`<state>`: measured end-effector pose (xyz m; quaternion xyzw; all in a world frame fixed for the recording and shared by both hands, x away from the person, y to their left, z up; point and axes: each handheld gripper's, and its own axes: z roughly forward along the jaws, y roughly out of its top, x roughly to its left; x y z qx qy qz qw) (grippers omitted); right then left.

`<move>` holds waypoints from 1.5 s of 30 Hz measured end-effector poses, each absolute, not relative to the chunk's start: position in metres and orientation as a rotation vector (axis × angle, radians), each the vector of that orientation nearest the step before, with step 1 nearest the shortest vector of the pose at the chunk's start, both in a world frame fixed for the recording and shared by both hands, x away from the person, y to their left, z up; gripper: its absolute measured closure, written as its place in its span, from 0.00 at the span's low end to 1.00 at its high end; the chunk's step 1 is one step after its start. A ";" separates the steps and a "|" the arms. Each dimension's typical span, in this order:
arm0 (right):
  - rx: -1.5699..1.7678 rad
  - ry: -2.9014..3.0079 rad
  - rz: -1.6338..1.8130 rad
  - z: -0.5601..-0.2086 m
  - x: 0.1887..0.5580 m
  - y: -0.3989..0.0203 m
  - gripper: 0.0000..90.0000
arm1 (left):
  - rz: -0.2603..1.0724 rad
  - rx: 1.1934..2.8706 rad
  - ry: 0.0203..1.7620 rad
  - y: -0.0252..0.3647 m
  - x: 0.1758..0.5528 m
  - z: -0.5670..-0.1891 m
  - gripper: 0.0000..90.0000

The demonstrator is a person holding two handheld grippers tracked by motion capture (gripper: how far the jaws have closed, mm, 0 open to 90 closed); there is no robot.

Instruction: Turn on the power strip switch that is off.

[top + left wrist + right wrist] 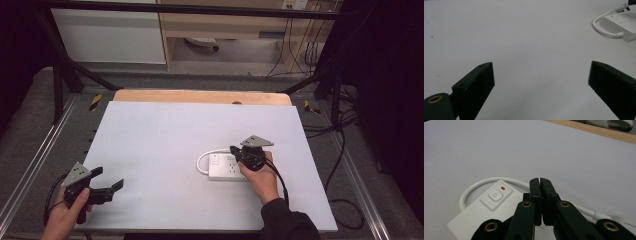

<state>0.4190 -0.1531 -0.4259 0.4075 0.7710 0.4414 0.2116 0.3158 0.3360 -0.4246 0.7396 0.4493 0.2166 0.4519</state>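
- The right gripper (pixel 239 153) hangs over the white power strip (pixel 227 169), its two black jaws pressed together with nothing between them; in the right gripper view (pixel 540 181) the tips meet flat, above the strip's top face.
- The power strip lies flat on the grey table top (pixel 165 145), under and just ahead of the right gripper's jaws. Its power button (pixel 495 194) sits to the left of the jaw tips, with a small red indicator light (pixel 503 187) just beyond the button.
- The strip's white cable (pixel 477 184) loops out from the button end and curves round behind the jaw tips.
- The left gripper (pixel 107 184) is held low near the table's near left corner, well apart from the power strip, jaws spread wide and empty; in the left gripper view (pixel 541 80) bare table lies between them, and the power strip (pixel 620 23) is far off at upper right.
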 end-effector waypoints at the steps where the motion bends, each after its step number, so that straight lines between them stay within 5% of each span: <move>1: 1.132 2.142 1.226 -0.426 0.419 -0.153 0.99 | 0.536 1.828 1.109 0.336 0.316 -0.425 0.08; 45: 1.136 2.210 1.182 -0.441 0.418 -0.142 1.00 | 0.534 1.842 1.101 0.335 0.316 -0.425 0.08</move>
